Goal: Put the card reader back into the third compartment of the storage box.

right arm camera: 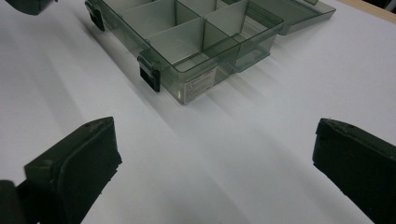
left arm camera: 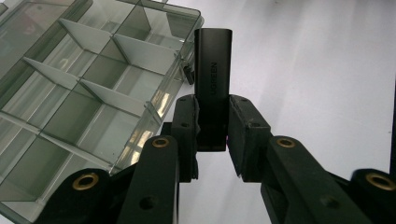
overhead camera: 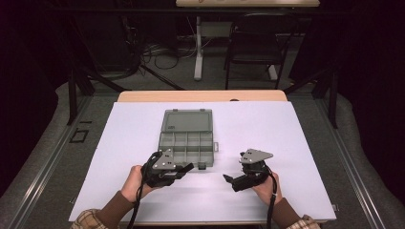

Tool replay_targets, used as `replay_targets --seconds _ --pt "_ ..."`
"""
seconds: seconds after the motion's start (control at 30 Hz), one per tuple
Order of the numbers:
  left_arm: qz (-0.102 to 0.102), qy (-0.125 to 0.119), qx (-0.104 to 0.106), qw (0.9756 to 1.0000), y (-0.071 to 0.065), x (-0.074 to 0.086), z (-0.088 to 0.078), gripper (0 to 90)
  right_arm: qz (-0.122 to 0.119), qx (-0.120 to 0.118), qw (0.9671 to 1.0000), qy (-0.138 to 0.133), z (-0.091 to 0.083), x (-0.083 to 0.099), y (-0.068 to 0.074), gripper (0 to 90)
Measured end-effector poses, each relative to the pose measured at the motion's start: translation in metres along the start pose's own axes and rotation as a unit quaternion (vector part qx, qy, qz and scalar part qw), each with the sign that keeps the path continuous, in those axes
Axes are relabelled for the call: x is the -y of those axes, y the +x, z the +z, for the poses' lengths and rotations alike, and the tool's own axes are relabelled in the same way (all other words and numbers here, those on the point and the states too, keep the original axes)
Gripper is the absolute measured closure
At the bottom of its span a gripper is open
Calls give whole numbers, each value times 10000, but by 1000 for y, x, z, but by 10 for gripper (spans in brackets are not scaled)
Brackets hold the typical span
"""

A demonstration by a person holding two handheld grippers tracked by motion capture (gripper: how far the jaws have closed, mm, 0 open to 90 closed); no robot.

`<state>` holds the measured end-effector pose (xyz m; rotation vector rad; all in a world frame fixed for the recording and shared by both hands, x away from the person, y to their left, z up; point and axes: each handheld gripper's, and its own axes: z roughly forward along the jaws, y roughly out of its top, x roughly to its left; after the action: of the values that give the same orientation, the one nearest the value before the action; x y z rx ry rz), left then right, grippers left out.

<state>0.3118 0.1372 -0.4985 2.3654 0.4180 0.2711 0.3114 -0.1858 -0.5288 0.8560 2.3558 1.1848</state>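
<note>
On the white sheet (overhead camera: 267, 129) covering the light wooden table (overhead camera: 200, 95), a smoky grey translucent plastic organiser box (overhead camera: 187, 139) lies open, lid flat toward the far edge, dividers splitting the tray into small compartments, all looking empty. Left gripper (overhead camera: 177, 170) sits just beside the box's near left corner, jaws pinched on a small black rectangular adapter with UGREEN lettering (left arm camera: 212, 88); in the left gripper view the adapter stands up between the pads, its top end close to the box's corner wall, above the sheet and outside the compartments. Right gripper (overhead camera: 230, 180) is off to the right of the box, low over bare sheet, jaws spread wide with nothing between them; the right gripper view shows the box's latch side ahead. Brown sleeves with plaid cuffs come in from the bottom edge. Grey carpet surrounds the table, with dark metal rails on both sides. Behind stand a black chair (overhead camera: 255, 40), a white table leg (overhead camera: 197, 47), loose cables on the floor and black curtains.
</note>
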Motion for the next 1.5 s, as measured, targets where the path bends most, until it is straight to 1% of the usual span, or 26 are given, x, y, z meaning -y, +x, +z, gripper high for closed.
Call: replay_targets --seconds 0.1,0.23,0.43,0.97,1.2,1.3,1.33,1.5 --pt "1 -21 -35 10000 3 -1 -1 731 -28 22 10000 10 0 0 0 0" --pt "-62 -101 -84 9999 7 -2 -2 731 -30 32 10000 23 0 0 1 0" --pt "-58 -176 -157 9997 11 -7 -3 731 -22 30 10000 15 0 0 1 0" --pt "-169 -333 -257 9990 22 -16 3 731 0 45 10000 25 0 1 0 0" --pt "-258 -403 -316 9984 29 -19 6 732 10 34 10000 37 1 2 -1 0" --pt "-346 -440 -334 9979 32 -20 9 731 -4 31 10000 29 0 2 -1 0" --pt "-362 -454 -306 9978 33 -20 10 731 -6 32 10000 30 0 2 -1 0" --pt "-488 -501 -362 9969 37 -22 12 731 21 24 10000 41 1 2 -1 0"
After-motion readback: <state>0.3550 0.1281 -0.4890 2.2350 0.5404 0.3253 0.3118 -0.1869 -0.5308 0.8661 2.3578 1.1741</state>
